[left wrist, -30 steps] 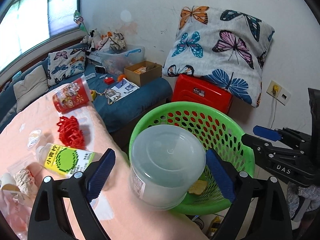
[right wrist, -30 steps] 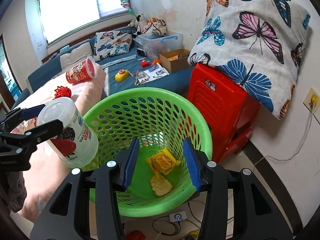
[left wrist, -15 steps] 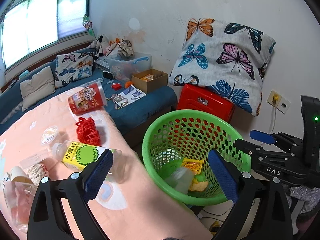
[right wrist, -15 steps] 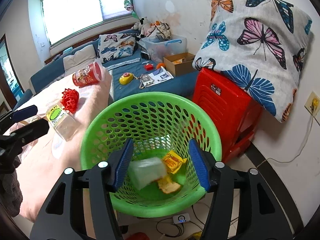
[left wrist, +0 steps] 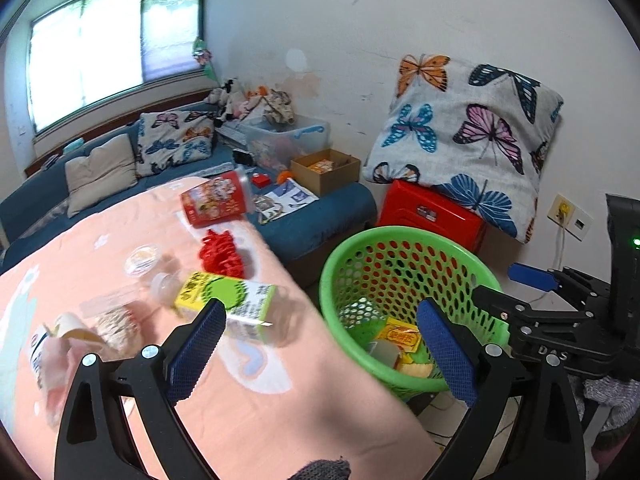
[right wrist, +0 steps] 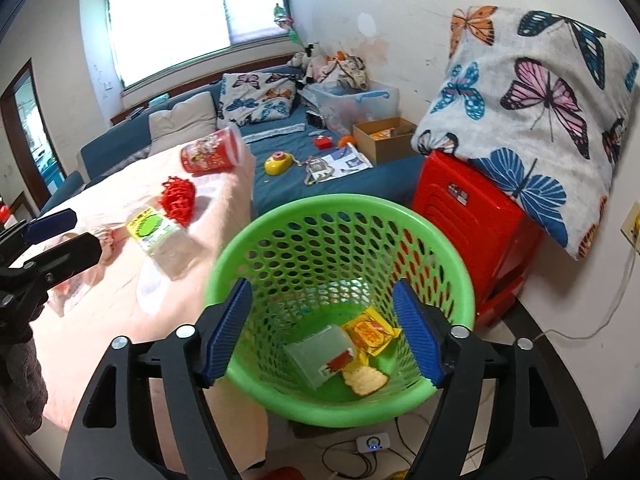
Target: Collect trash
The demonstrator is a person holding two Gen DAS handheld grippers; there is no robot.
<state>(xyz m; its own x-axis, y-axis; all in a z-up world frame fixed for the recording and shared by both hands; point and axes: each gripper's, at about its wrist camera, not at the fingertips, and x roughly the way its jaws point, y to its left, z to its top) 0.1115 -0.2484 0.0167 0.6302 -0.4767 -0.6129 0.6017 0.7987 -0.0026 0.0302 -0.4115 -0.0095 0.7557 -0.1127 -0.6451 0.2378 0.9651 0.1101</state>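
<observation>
Left gripper (left wrist: 320, 344) is spread wide with nothing between its blue pads, hanging over the edge of the pink-covered table (left wrist: 280, 408) right beside the green laundry-style basket (left wrist: 408, 236). Right gripper (right wrist: 324, 328) is wide apart and empty too, poised directly above that basket, fingers framing its bowl. Down in the basket: a clear plastic tub (right wrist: 320, 354) lying on its side, touching a yellow snack packet (right wrist: 370, 330) and a pale cracker (right wrist: 366, 380). On the table beside the basket lies a clear bottle with a yellow-green label (left wrist: 230, 306); beyond it a red mesh net (left wrist: 220, 252), then a red instant-noodle cup (left wrist: 212, 204) on its side. Behind the basket stands a red plastic stool (right wrist: 472, 216) under a butterfly pillow (right wrist: 532, 92).
</observation>
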